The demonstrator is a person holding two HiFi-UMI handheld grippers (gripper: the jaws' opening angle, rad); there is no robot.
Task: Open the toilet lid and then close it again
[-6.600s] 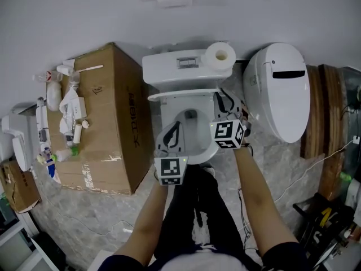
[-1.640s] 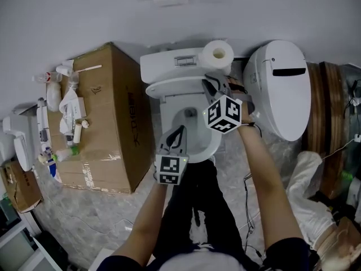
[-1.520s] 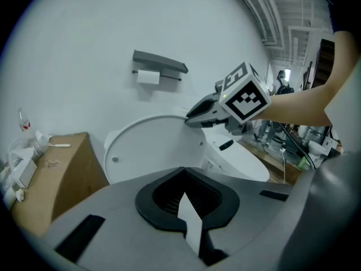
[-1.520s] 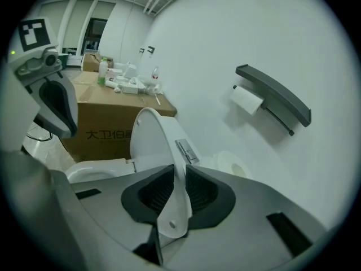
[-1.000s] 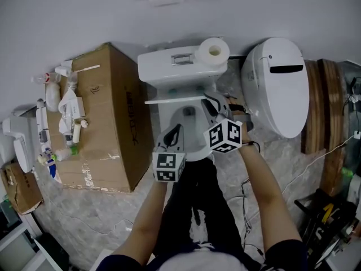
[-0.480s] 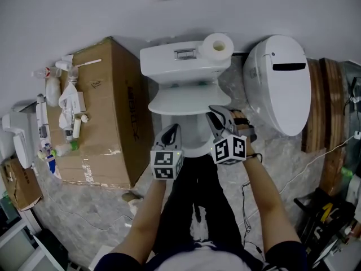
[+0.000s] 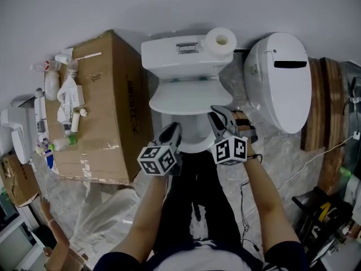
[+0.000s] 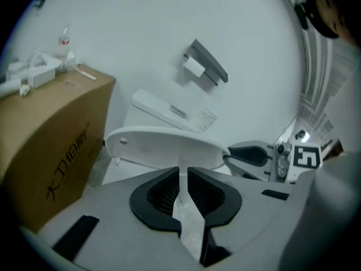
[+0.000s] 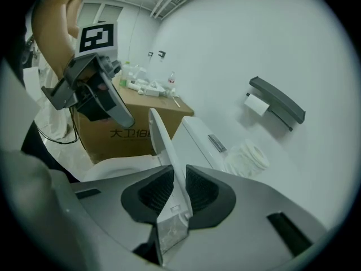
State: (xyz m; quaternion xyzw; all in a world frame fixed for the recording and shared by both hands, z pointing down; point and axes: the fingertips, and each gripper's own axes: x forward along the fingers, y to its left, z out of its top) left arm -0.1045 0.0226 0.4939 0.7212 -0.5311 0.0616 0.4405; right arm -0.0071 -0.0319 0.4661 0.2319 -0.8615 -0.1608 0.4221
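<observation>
The white ceramic toilet (image 7: 169, 55) stands against the wall, its tank at the back and its bowl toward the person. The big brown cardboard box (image 7: 107, 112) sits close on its left.

The white oval plastic toilet lid (image 7: 189, 97) hangs part-way down over the bowl. It is hinged below the tank, tilted, and not yet resting on the rim. It looks like a thin, stiff shell that is light to carry but glossy. I judge it will slide between pads if pinched loosely, and it will drop and slap the ceramic if let go early. The best hold is on the free edge far from the hinge, where little force steers it. The pads should lie flat on both faces rather than biting at a corner.

A white paper roll (image 7: 220, 40) sits on the tank's right end, clear of the lid's swing.

The right tool (image 7: 217, 117) already has that hold. Its own view shows the lid's rim edge-on between the dark ribbed pads, which are clamped onto it.

The left tool (image 7: 172, 131) hovers at the front of the bowl, below the lid. Its jaws have just been opening to a narrow slit, with nothing between them and the lid ahead of their tips.
</observation>
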